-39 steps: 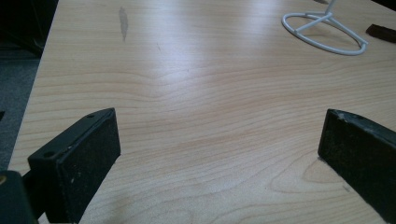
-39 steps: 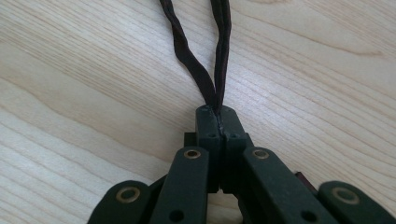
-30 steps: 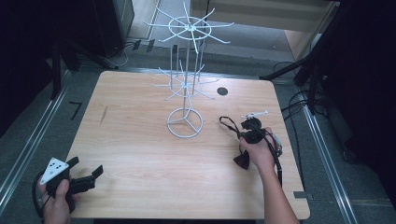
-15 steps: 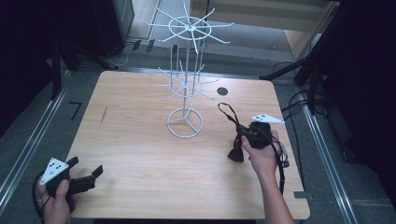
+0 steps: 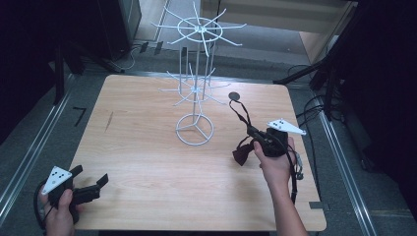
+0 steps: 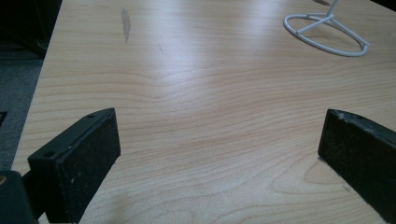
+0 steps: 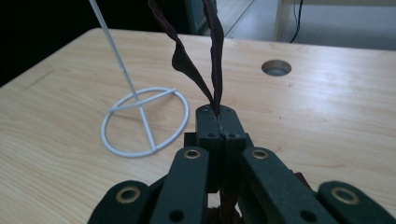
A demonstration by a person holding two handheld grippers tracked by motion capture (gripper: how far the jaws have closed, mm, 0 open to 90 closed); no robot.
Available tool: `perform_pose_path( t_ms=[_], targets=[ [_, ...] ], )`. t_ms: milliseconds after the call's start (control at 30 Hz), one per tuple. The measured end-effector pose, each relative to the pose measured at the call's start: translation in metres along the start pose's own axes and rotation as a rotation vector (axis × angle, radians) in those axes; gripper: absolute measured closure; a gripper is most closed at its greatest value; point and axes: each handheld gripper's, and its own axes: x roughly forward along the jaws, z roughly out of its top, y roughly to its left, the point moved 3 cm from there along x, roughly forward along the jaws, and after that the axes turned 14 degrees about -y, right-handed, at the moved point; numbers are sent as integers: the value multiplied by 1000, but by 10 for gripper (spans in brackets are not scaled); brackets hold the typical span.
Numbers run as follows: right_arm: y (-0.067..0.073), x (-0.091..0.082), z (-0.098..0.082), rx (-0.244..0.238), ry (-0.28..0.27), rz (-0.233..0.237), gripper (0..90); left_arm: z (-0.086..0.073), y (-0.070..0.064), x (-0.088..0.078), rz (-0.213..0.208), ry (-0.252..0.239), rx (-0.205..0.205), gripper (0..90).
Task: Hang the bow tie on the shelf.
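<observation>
Pale wooden table (image 5: 147, 162) under dim light, dark floor and cables around it, grain streaked with glare in the left gripper view; white wire rack (image 5: 195, 83) upright near the far middle, ring base (image 5: 194, 129) flat on the wood, spokes fanned out in two tiers on a thin pole; round cable hole (image 5: 235, 96) just right of the rack, near the far edge; small dark smudge (image 5: 108, 120) on the left half of the table. Right gripper (image 5: 253, 132) held in a hand (image 5: 275, 164) above the right side of the table, grey plate (image 5: 285, 127) on top, cable trailing back beside the forearm; jaws pressed fully together on a dark strap (image 5: 239, 111), seen pinched at the tips in the right gripper view (image 7: 217, 114); two strands of strap (image 7: 205, 56) rising from the closed tips, up out of that view; dark bundle (image 5: 242, 153) hanging below the gripper, just left of the hand, whether touching the table cannot be told. Left gripper (image 5: 93, 183) low at the near left corner, gripped by the other hand (image 5: 61, 211), well apart from the rack and the strap; jaws spread wide, nothing between them but bare wood; black pads (image 6: 86, 161) at either side of the left gripper view, rack base (image 6: 327, 32) far off at upper right.
</observation>
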Motion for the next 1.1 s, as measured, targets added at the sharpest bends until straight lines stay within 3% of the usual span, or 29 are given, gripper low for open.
perform_pose_path(
  t_ms=[167,400,833,1100],
  targets=[
    [6,-8,8,-18,-54,15,900,0,0,0,1,-1,1,0],
    [9,-14,21,0,-105,36,900,0,0,0,5,-3,1,0],
    [28,-11,22,-27,-100,87,900,0,0,0,3,-2,2,0],
    [34,-4,16,-33,-85,96,900,0,0,0,3,-5,1,0]
  ],
)
